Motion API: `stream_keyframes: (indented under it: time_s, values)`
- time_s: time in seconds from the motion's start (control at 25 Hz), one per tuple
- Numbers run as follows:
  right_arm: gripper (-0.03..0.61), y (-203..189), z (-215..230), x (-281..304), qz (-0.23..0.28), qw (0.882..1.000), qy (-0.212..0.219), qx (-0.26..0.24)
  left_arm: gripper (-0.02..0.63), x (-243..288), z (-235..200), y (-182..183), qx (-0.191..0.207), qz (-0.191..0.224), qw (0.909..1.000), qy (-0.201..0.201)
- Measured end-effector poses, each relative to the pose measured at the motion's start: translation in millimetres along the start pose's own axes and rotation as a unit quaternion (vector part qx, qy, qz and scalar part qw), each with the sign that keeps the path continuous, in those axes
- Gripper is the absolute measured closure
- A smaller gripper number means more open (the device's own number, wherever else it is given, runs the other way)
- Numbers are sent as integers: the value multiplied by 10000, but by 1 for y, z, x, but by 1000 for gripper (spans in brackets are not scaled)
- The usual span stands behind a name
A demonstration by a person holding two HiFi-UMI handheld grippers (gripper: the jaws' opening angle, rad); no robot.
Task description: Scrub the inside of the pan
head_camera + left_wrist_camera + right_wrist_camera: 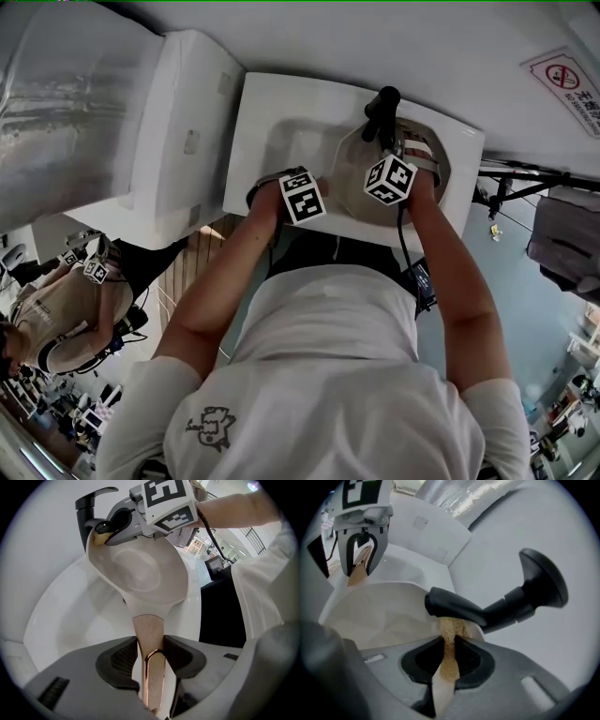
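A cream-white pan (140, 573) is held tilted over the white sink (61, 602). My left gripper (150, 653) is shut on the pan's wooden handle (149, 630), which has a copper hanging loop. My right gripper (449, 651) is shut on a thin tan sponge (450, 634). It holds the sponge at the pan's far rim, right under the black faucet (506, 606). In the right gripper view the pan's inside (384, 616) lies to the left, with the left gripper (361, 550) on the handle beyond it. In the head view both marker cubes sit over the sink (272, 122).
The black faucet (89, 508) stands at the back of the sink, close above the right gripper (112, 527). A white cabinet (178, 141) and a foil-wrapped duct (66, 84) are left of the sink. Another person (66, 300) stands far left.
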State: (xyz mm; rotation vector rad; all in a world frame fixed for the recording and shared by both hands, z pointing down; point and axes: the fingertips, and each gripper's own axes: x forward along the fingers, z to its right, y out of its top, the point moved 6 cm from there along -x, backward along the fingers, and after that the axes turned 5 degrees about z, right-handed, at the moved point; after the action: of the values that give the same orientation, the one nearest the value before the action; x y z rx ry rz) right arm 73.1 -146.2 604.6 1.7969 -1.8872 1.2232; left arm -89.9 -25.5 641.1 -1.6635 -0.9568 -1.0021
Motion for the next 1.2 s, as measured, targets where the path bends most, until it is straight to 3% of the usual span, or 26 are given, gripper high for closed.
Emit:
stream_keyframes:
  time_s: [0.28,0.92,1.04,1.2]
  values:
    - [518,13,-23,2,571,9973,303,343,439,1,1,1,47,11,10000,35]
    - [517,40,-70,-4,1145,9816,1019,1140,439,2,1,-1,40,-7,10000,87]
    - [517,41,-84,-10,1236,9753,1432,1144,439,2,1,0,44,-13,10000,88]
    - [517,39,-112,-22,1328,9571,2413,901,439,1,0,0,39,-12,10000,86]
